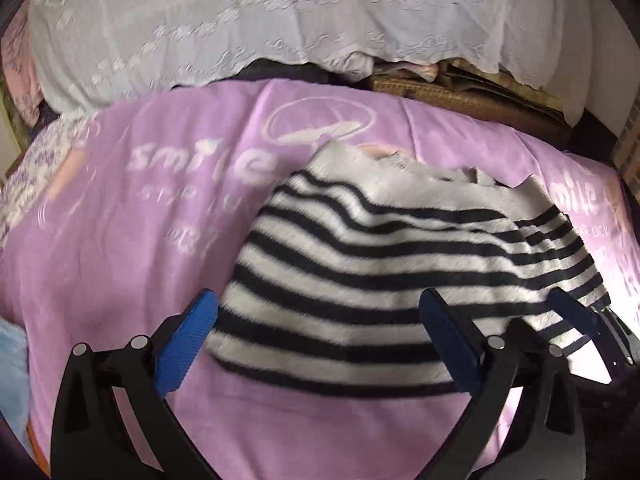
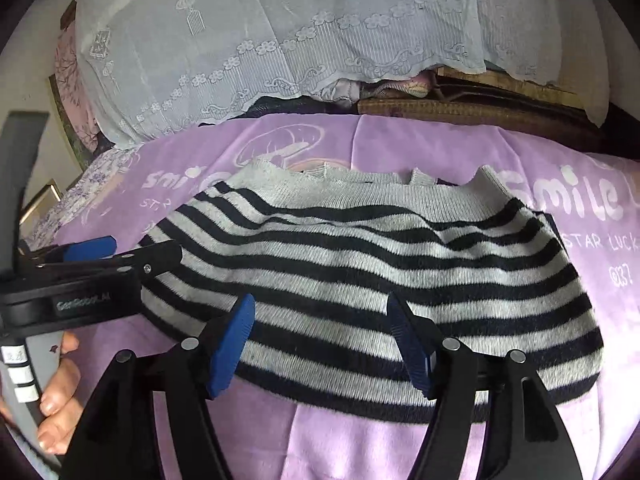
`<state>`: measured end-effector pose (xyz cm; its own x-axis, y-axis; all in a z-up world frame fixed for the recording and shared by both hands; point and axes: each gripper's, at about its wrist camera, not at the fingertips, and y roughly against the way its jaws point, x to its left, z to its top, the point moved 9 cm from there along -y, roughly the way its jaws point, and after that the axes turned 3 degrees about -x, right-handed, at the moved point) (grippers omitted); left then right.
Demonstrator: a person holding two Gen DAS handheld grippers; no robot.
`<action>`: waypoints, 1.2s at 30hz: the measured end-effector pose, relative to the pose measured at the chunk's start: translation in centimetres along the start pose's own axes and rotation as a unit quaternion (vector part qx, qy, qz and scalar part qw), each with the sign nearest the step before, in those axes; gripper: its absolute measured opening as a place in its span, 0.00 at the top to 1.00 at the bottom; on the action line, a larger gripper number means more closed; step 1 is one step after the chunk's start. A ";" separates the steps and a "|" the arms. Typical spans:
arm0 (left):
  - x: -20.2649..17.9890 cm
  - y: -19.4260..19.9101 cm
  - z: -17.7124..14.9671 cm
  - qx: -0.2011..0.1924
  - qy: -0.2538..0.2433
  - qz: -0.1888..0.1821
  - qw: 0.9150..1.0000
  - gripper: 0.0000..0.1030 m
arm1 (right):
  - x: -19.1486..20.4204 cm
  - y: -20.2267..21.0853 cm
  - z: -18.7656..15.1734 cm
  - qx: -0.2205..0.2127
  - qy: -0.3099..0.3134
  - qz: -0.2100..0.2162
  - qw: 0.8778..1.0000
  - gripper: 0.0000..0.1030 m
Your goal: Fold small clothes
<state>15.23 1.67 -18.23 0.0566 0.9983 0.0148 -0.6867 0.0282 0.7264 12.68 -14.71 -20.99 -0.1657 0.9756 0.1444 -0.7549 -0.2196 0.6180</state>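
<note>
Blue-padded right gripper (image 2: 322, 346), spread and empty, and left gripper (image 1: 318, 340), likewise spread, are held over striped sweater (image 2: 360, 280), laid folded on purple blanket (image 2: 400, 144); edges best smoothed square.

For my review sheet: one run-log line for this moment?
striped sweater folded on purple blanket | left gripper open | right gripper open | neither gripping

Fuzzy knit striped sweater (image 2: 360, 280); soft matt fleece blanket (image 2: 440, 148).
</note>
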 end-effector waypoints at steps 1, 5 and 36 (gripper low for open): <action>-0.7 -0.6 0.1 0.004 -0.007 0.003 1.000 0.05 | -0.3 -1.0 0.0 0.010 -0.004 -0.009 1.000 0.40; -1.9 -5.8 -2.5 0.055 -0.030 0.044 0.997 0.04 | -1.3 -3.9 -1.9 0.032 0.010 -0.031 0.999 0.40; -1.3 -2.5 -2.9 -0.013 -0.036 0.036 0.999 0.05 | -6.8 1.3 -2.4 -0.024 -0.067 -0.065 0.995 0.24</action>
<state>14.74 0.48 -22.05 0.0574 0.9916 0.1157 -0.7098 -0.0410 0.7032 11.32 -21.63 -23.01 0.0193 0.9856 0.1681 -0.7945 -0.0870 0.6010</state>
